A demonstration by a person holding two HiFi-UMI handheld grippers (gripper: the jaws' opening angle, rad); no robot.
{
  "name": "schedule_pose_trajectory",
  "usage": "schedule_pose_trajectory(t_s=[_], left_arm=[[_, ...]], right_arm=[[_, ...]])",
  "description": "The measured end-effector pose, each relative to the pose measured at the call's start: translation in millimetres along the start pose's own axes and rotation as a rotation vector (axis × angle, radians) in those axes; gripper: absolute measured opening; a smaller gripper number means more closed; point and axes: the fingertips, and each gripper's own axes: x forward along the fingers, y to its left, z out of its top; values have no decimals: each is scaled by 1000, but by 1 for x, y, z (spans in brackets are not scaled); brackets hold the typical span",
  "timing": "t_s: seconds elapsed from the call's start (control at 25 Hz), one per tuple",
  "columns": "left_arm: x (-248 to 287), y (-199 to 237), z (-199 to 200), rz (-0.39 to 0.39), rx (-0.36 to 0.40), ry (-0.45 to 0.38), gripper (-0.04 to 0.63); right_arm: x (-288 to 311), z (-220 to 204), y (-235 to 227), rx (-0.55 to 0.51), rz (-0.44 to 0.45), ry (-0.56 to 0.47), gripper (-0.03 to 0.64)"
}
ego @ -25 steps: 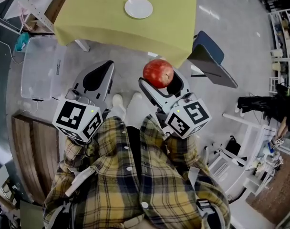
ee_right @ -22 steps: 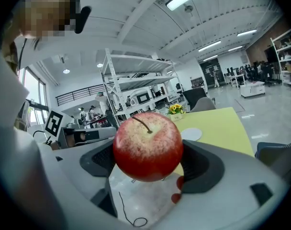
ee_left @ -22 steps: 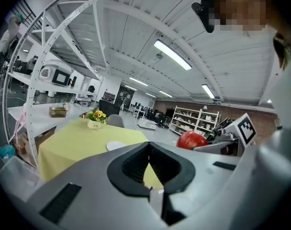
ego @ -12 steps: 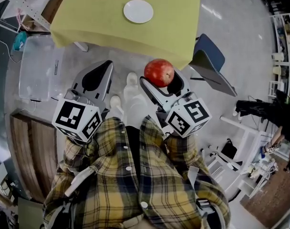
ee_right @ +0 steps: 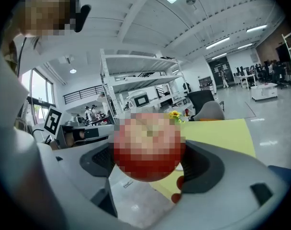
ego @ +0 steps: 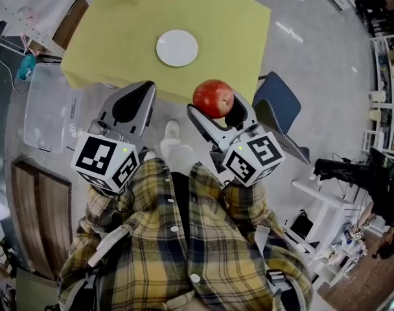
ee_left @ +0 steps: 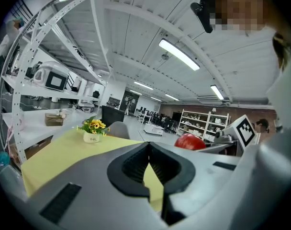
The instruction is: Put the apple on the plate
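The right gripper (ego: 216, 111) is closed on the red apple (ego: 213, 97), one jaw on each side of it. It holds the fruit in the air at the near edge of the table (ego: 232, 31), which is covered with a yellow cloth. The white plate (ego: 177, 48) sits on that cloth, farther in and a little to the left, well apart from the apple and with nothing on it. The left gripper (ego: 146, 87) hangs beside the right one. In its own view its jaws meet at the tips with nothing between them. A small pot of yellow flowers (ee_left: 92, 130) stands at the far end of the table. A blue chair (ego: 279, 105) stands at the table's right side.
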Motion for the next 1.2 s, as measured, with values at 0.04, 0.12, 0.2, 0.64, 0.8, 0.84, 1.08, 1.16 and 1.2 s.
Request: schedule_pose_trajectory(t_s=[0.04, 0.12, 0.2, 0.64, 0.8, 0.84, 1.08, 1.16, 1.2], left_arm=[[8, 0, 5, 6, 4, -5, 8], [23, 0, 13, 14, 15, -11, 8], [35, -1, 18, 18, 23, -13, 8], [67, 17, 31, 69, 8, -35, 8], [73, 34, 34, 81, 1, -32, 8], [76, 39, 35, 79, 2, -29, 8], [96, 72, 50, 46, 14, -16, 8], [105, 87, 55, 24, 17, -6, 8], [110, 94, 58, 10, 17, 0, 8]], right_arm=[[3, 7, -7, -7, 9, -6, 383], [7, 18, -21, -15, 23, -17, 383], [8, 25, -34, -15, 26, -20, 383], [29, 38, -66, -15, 65, -9, 383], [46, 39, -69, -12, 72, 3, 383], [51, 41, -70, -9, 69, 6, 383], [88, 52, -76, 6, 41, 3, 383], [104, 57, -79, 14, 24, 4, 383], [113, 60, -80, 17, 15, 5, 383]])
